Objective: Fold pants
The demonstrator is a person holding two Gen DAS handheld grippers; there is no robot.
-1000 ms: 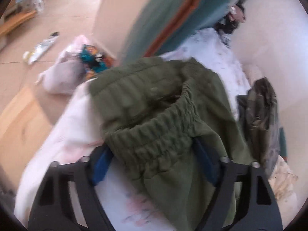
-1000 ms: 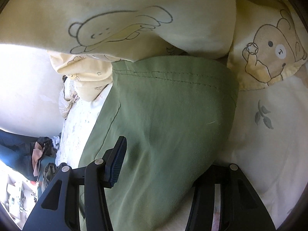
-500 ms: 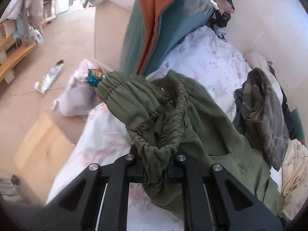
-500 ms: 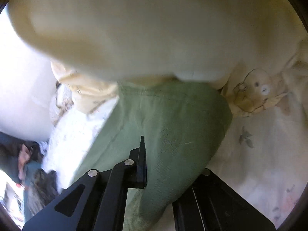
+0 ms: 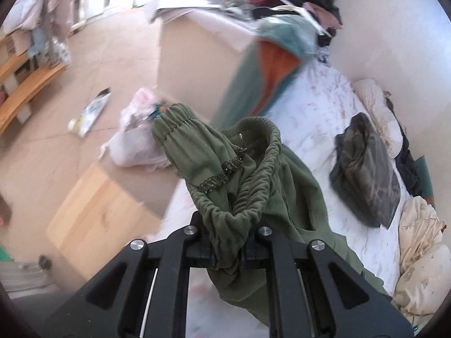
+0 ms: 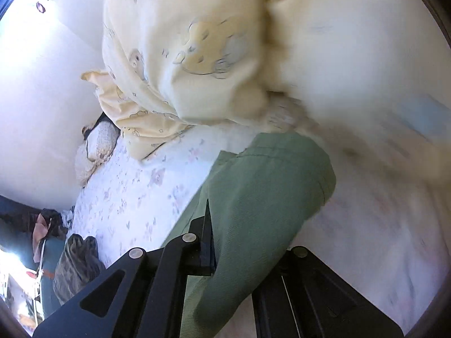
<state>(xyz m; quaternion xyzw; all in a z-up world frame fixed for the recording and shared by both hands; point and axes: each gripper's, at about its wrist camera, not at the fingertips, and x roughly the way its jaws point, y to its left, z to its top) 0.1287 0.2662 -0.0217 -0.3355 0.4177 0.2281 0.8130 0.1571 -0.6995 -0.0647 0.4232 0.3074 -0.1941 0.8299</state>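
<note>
Olive green pants (image 5: 248, 174) lie bunched on a bed with a white floral sheet (image 5: 318, 104). My left gripper (image 5: 228, 253) is shut on the gathered elastic waistband and holds it lifted above the sheet. In the right wrist view my right gripper (image 6: 239, 250) is shut on the hem end of a pant leg (image 6: 265, 197), which drapes over the jaws and hides the right finger. The leg's cuff points toward a cream bear-print quilt (image 6: 197, 56).
A dark camouflage garment (image 5: 363, 169) lies on the bed to the right. A teal and orange blanket (image 5: 262, 76) hangs off a cabinet (image 5: 197, 56). A plastic bag (image 5: 135, 140) and a wooden board (image 5: 95, 214) lie on the floor to the left. The wall (image 5: 394, 28) borders the bed.
Both grippers closed on the pants, the left on the waistband, the right on the leg end. Both have since lifted and pulled back, so more bed and room shows.
</note>
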